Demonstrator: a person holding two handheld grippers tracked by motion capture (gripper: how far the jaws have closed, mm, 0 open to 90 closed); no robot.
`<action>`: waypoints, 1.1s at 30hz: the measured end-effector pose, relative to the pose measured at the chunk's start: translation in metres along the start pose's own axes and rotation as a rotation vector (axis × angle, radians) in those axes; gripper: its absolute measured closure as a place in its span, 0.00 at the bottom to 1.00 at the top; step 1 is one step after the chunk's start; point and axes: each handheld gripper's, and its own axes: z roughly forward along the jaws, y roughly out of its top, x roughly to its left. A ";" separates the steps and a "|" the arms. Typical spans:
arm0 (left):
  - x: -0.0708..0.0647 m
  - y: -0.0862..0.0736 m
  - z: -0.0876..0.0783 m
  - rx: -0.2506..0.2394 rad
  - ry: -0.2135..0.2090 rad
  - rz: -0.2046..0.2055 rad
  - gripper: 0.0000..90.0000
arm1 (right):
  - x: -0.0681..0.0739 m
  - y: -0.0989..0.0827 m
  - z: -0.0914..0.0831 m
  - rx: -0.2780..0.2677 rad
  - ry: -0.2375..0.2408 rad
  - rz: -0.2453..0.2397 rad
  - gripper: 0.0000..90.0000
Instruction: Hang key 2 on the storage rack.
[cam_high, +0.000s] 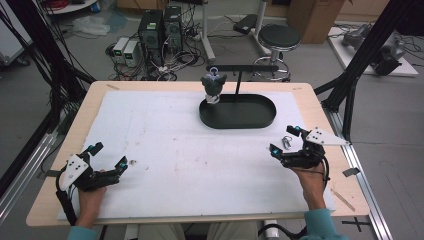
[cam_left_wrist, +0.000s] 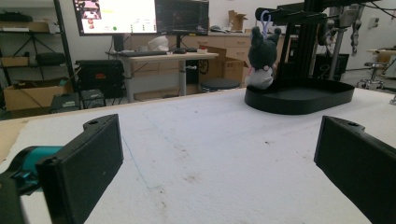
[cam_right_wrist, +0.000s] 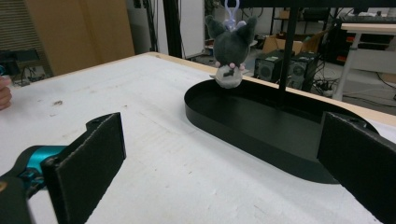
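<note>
A dark grey plush toy (cam_high: 214, 86) hangs by a pale loop from the black bar of a stand (cam_high: 242, 67), over the left end of a black oval tray (cam_high: 260, 119). The left gripper view shows the plush toy (cam_left_wrist: 260, 56) and tray (cam_left_wrist: 308, 99) far ahead. In the right gripper view the plush toy (cam_right_wrist: 230, 51) and tray (cam_right_wrist: 261, 128) are closer. My left gripper (cam_high: 109, 155) rests open at the front left of the white mat, nothing between its jaws (cam_left_wrist: 219, 163). My right gripper (cam_high: 285, 141) stands open at the front right (cam_right_wrist: 219, 163).
A small metal clip-like item (cam_high: 286, 144) lies on the mat by the right gripper's fingertips. A tiny grey bit (cam_high: 133, 161) sits just past the left gripper. The white mat (cam_high: 190, 150) covers most of the wooden table (cam_high: 310, 92). Black frame posts stand at both sides.
</note>
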 end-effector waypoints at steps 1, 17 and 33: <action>0.000 0.000 0.000 0.000 0.000 0.000 0.02 | 0.000 0.000 0.000 0.000 0.000 0.000 0.01; 0.000 0.000 0.001 -0.003 0.001 -0.007 0.02 | -0.026 0.021 -0.007 0.091 -0.009 0.015 0.01; 0.000 0.000 0.000 -0.004 0.001 -0.009 0.02 | -0.064 0.029 0.006 0.321 -0.005 -0.018 0.01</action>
